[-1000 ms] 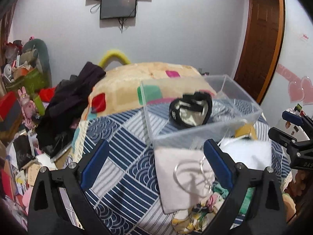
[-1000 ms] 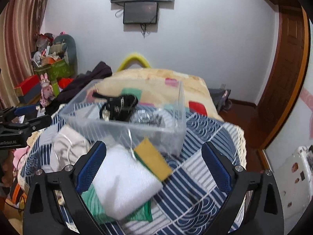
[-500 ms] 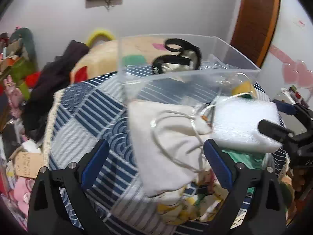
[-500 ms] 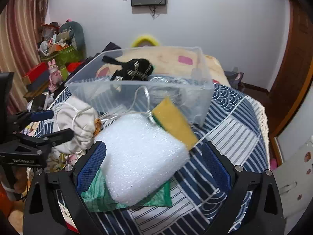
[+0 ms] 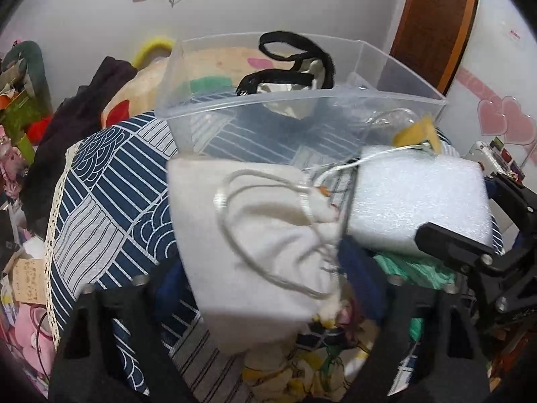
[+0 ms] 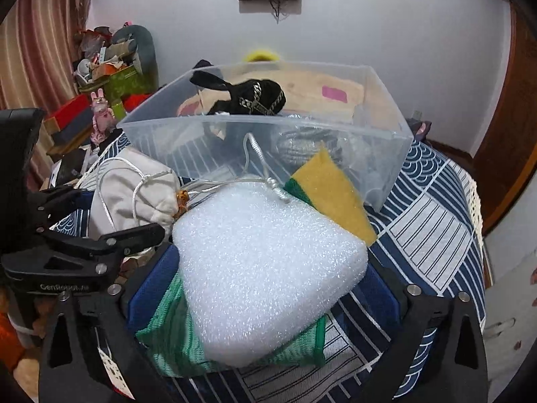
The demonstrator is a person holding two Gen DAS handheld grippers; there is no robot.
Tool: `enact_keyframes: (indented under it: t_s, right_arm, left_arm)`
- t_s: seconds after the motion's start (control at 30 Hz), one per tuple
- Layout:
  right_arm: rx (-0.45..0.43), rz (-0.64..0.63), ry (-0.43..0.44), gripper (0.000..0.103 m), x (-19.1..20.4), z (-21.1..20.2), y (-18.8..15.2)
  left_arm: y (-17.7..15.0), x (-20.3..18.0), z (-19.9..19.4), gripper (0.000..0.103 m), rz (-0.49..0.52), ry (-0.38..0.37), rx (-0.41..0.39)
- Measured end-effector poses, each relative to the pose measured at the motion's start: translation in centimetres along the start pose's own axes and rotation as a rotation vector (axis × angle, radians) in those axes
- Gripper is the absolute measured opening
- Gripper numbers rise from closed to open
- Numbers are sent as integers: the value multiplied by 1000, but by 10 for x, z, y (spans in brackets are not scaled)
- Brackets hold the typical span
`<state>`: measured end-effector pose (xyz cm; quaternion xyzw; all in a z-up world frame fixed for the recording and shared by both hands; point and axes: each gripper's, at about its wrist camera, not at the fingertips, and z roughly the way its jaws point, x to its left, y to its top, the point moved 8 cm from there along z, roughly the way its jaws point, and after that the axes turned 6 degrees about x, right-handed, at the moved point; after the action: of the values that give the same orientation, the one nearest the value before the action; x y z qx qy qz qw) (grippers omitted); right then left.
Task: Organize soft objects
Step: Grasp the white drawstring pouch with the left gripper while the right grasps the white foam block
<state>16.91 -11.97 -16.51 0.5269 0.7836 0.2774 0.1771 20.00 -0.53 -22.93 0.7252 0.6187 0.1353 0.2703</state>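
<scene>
Roughly, by label:

Stage: partway, by my reading; some things sit in the bin, several soft pieces lie outside it.

Clear bin: on the bed's blue patterned cover, open at the top.

Already inside: a black pouch with a chain and something crinkly and silvery beside it, too blurred through the wall to name.

Left gripper: jaws standing on either side of the cream drawstring bag. The blue pads look close against the cloth, but motion blur hides whether they are pressing it, so I cannot tell if it is gripped.

Right gripper: jaws apart, straddling the white foam block; the pads appear near its sides without clearly squeezing.

Foam block: lies on a green mesh cloth, just in front of the bin.

Yellow-green sponge: leans against the bin's near wall, touching the foam's far edge.

Bag cord: trails from the bag over the foam's far edge; judged a snag risk if either piece is lifted alone.

Under the bag: a floral fabric, partly hidden.

Left to do, as I judge it: bag, foam, sponge, mesh and floral cloth all remain outside the bin.
</scene>
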Motion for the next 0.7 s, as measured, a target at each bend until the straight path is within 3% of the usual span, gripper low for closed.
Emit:
enact_keyframes:
  t_s: [0.1,0.13,0.23,0.37,0.7]
  right_arm:
    - [-31,-14,-12,91,2,-7,0]
    - [-39,-18,-14,81,2,-9,1]
    - [-53,-13,-13,68,0,-15,3]
    - [-70,11,11,57,-6,-24,5]
    - [-97,-57,73,40,16,-37,8]
  left_arm:
    - [-1,-3,-6,59,6,-19,-11]
    - [-1,-4,-8,50,5,-21,-17]
    - [-2,-4,-16,33,1,-10,-34]
    - [-1,-1,-25,20,-18,-17,-52]
    - [1,-5,-49,18,9,22,-115]
